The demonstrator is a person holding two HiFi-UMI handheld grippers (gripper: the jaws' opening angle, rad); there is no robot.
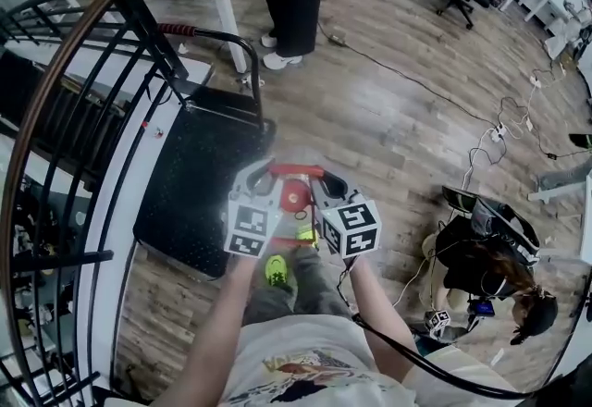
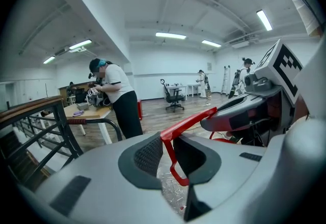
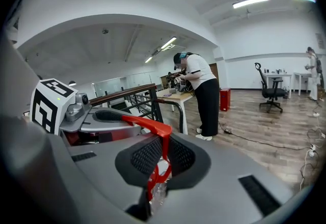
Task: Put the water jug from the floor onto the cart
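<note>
The jug (image 1: pixel 294 199) is held off the floor by its handle (image 2: pixel 189 120), clamped by the left gripper (image 2: pixel 164 157) and the right gripper (image 3: pixel 161 159) together, so that its weight is likely shared for the lift onto the cart (image 1: pixel 185 202) at ten o'clock.

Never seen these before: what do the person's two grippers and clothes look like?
The left gripper and right gripper are grey shells with black textured pads; each carries a cube of black-and-white square markers. A black cable runs beside the right arm. The T-shirt is white, printed.
</note>
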